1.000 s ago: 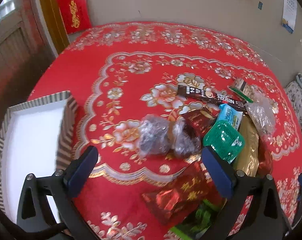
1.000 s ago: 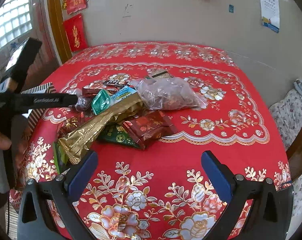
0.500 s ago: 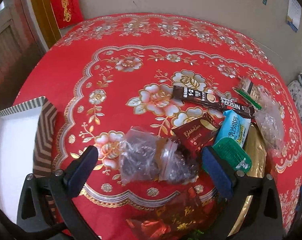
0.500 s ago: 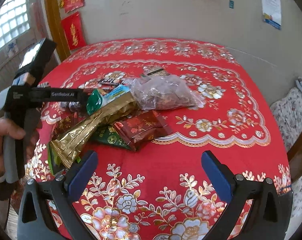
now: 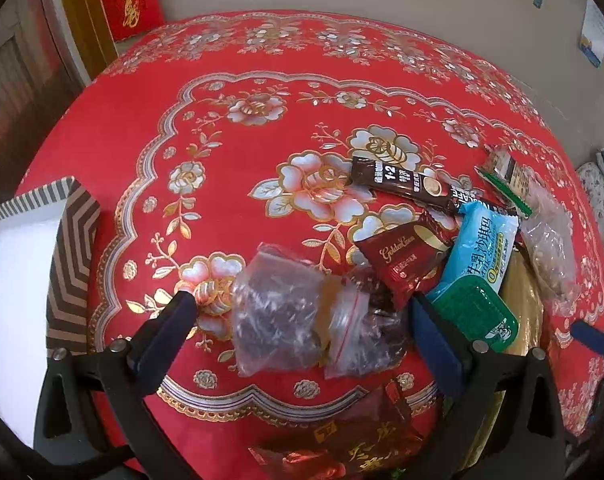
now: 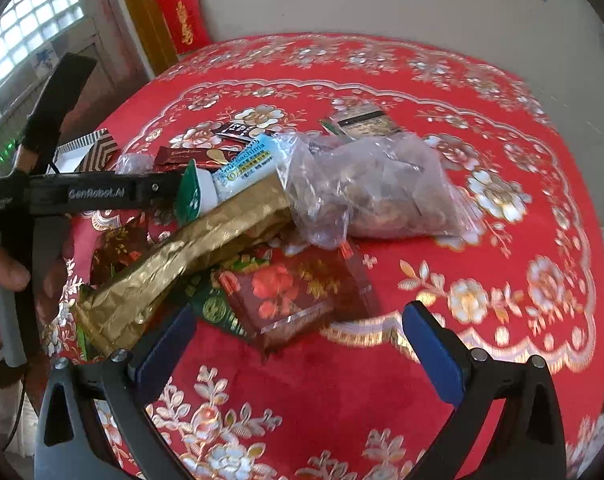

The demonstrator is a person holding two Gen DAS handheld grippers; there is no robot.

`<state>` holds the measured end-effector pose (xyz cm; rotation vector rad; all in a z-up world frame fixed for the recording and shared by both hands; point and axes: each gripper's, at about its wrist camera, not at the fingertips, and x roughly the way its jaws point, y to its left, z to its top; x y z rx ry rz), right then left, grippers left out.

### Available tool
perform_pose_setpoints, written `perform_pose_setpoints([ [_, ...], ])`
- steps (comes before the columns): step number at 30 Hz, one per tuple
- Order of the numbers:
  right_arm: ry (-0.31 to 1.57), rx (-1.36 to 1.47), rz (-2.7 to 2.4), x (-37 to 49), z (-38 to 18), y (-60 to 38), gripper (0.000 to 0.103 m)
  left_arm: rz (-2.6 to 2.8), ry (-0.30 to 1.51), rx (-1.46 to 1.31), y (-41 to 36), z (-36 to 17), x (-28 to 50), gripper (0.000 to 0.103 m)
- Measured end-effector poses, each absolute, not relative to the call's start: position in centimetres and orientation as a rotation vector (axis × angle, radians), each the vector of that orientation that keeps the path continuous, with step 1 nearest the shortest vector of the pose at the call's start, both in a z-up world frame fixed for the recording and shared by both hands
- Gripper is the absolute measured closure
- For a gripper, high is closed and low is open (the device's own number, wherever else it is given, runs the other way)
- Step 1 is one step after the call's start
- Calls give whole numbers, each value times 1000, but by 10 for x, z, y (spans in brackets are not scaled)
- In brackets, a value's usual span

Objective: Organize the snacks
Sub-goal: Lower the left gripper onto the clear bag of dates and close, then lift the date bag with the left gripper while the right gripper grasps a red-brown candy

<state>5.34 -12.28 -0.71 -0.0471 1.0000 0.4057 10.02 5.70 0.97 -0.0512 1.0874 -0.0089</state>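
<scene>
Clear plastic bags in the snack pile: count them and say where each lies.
3. Two dark-filled clear zip bags lie side by side between the left gripper's fingers; a larger bag of brown snacks lies at the pile's right. Others may be buried.

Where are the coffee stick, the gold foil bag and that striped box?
Nescafe coffee stick (image 5: 405, 186): left wrist view, middle of the brown sachet.
Gold foil bag (image 6: 190, 256): right wrist view, crinkled middle of the bag.
Striped box (image 5: 68, 264): left wrist view, its chevron-patterned side wall.

Probably a home: floral red tablecloth (image 5: 230, 92), red door hanging (image 6: 184, 10), glass-block window (image 6: 26, 40).
</scene>
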Motion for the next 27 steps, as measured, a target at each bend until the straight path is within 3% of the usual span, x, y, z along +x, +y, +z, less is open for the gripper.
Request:
perform_pose_setpoints([
  [3, 1023, -25, 440, 60, -13, -124, 2, -10, 1099, -59, 58, 8, 102, 1],
  [4, 1027, -3, 453, 60, -14, -126, 10, -8, 1102, -59, 58, 7, 102, 1],
  [5, 1010, 15, 461, 59, -12, -129, 12, -4, 1103, -52, 58, 6, 103, 1],
  [8, 1005, 34, 478, 58, -12, -133, 20, 5, 1094, -16, 54, 5, 101, 6],
  [11, 985, 12, 463, 52, -10, -131, 29, -1, 1080, 0, 52, 7, 98, 18],
  [12, 973, 12, 465, 49, -8, -131, 37, -1, 1075, 6, 51, 8, 96, 25],
  [13, 974, 23, 478, 48, -7, -131, 58, 5, 1069, 16, 52, 8, 94, 27],
  [27, 894, 56, 395, 5, 6, -138, 64, -3, 1030, -15, 77, 23, 61, 29],
])
